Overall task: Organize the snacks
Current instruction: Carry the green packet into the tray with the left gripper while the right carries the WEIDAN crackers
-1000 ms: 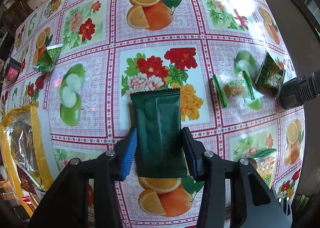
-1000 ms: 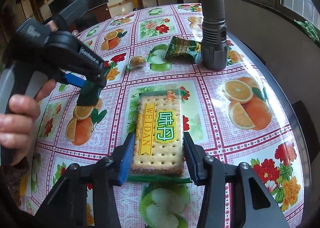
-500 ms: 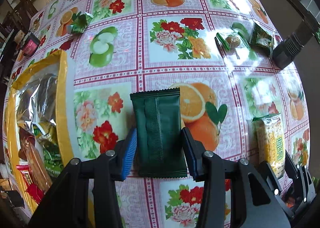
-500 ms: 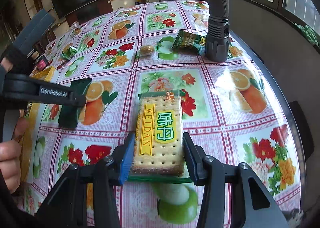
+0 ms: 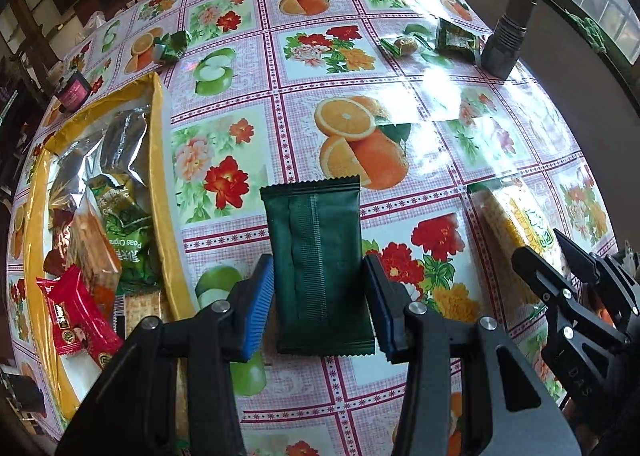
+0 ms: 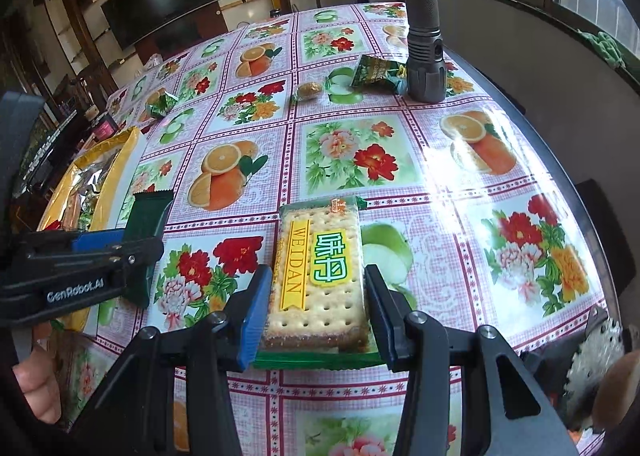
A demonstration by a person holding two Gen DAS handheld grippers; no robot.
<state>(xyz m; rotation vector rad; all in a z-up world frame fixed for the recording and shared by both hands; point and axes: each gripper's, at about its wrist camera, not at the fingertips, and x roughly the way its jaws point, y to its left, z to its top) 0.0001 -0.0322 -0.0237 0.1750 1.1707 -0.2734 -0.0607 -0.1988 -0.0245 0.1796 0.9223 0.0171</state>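
My left gripper (image 5: 318,268) is shut on a dark green snack packet (image 5: 316,240), held above the flowered tablecloth just right of an open yellow snack bag (image 5: 160,160). The bag holds several wrapped snacks, among them a red packet (image 5: 76,316). My right gripper (image 6: 316,276) is shut on a WEIDAN cracker packet (image 6: 320,264), also held above the table. In the right wrist view the left gripper (image 6: 116,248) and its green packet (image 6: 150,212) hang beside the yellow bag (image 6: 116,160). The cracker packet (image 5: 516,224) also shows at the right of the left wrist view.
A dark flashlight (image 6: 424,36) stands at the far right edge, with a green pea packet (image 6: 376,72) and a wrapped round candy (image 6: 310,90) beside it. Another small green packet (image 5: 172,46) and a pink jar (image 5: 74,90) lie far left. The table edge curves along the right.
My left gripper has carried the green packet across the table toward the yellow bag, which is now close on its left. My right gripper has followed a little with the cracker packet.
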